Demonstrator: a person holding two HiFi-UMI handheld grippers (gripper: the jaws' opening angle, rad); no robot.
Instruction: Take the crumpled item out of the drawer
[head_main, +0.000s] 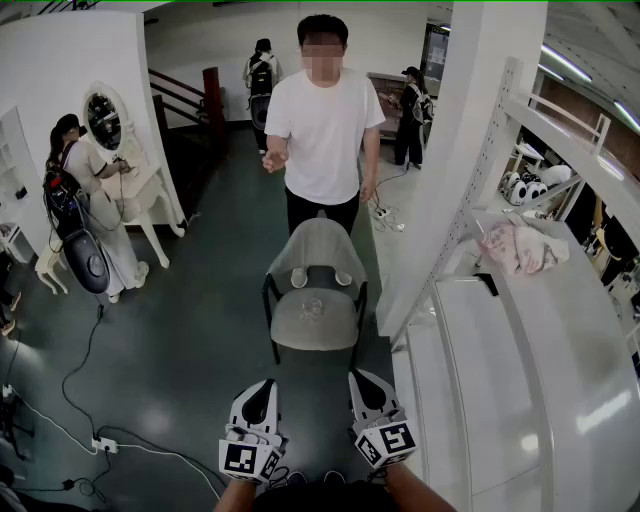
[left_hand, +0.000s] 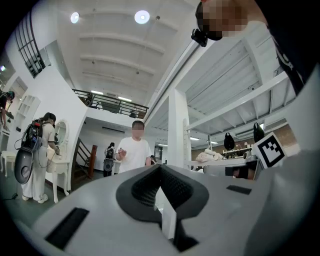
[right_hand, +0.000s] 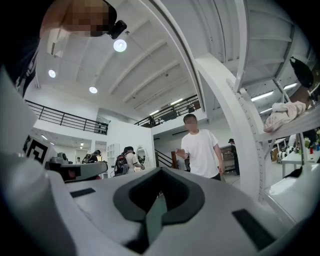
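Observation:
A crumpled pink and white cloth (head_main: 522, 247) lies on top of the white cabinet (head_main: 520, 400) at the right, far ahead of both grippers. It also shows in the right gripper view as a bundle (right_hand: 286, 114) on a high shelf edge, and small in the left gripper view (left_hand: 212, 156). My left gripper (head_main: 262, 387) and right gripper (head_main: 360, 380) are held low and close to my body, side by side, pointing forward. In their own views the left gripper (left_hand: 161, 170) and right gripper (right_hand: 160, 175) have their jaw tips together, holding nothing. No drawer front can be made out.
A grey chair (head_main: 314, 290) stands straight ahead, with a person in a white T-shirt (head_main: 322, 130) behind it. A white pillar (head_main: 455, 150) rises between chair and cabinet. Cables and a power strip (head_main: 104, 444) lie on the floor at left, near a person by a vanity (head_main: 85, 210).

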